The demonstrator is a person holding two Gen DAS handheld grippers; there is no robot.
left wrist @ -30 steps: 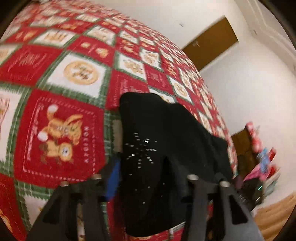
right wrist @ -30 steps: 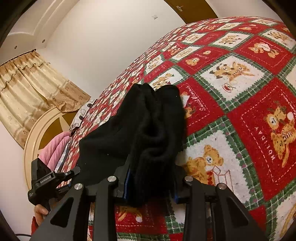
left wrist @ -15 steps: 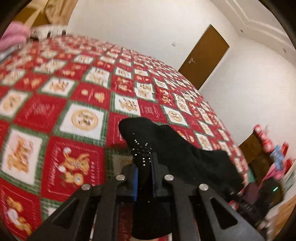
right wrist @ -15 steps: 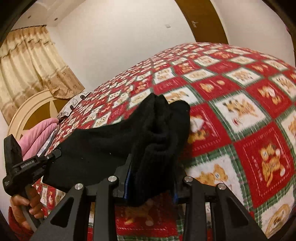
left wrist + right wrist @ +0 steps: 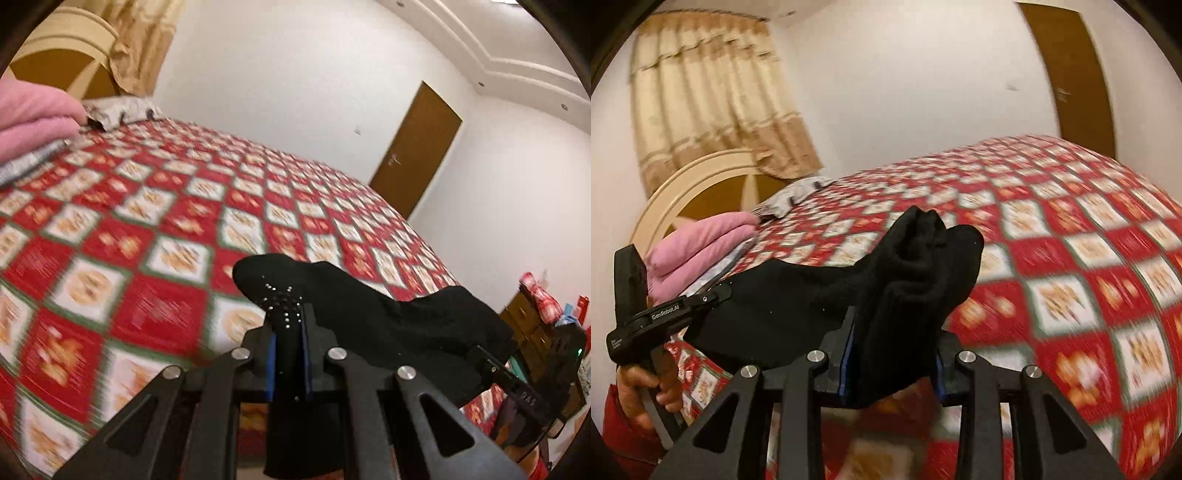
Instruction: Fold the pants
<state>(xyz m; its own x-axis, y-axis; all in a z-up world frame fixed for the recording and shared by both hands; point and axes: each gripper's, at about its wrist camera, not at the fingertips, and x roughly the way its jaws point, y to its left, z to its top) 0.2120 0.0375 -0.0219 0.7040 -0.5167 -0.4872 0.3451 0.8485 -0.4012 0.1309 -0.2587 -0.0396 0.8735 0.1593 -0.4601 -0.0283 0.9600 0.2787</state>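
Far left: folded pink cloth [image 5: 701, 240] stacked on the bed [image 5: 155, 258], near the round cream headboard [image 5: 701, 173] and beige curtain [image 5: 713, 99]. Bed cover is a red, white and green patchwork.

Left gripper [image 5: 289, 354]: jaws pressed together on a thin edge of the black pants [image 5: 388, 325]; small silver studs show on the fabric just above the pinch. In the right wrist view this gripper sits at the left edge, a hand [image 5: 639, 387] around its handle.

Pants: lifted off the bed cover, strung between the two grippers, the middle sagging, loose ends hanging below each pinch.

Right gripper [image 5: 892, 354]: jaws clamped on a thick bunched wad of the pants, so they stand partly apart around it.

Far right: brown door [image 5: 417, 147] in the white wall; cluttered wooden dresser [image 5: 535, 325] at the edge.
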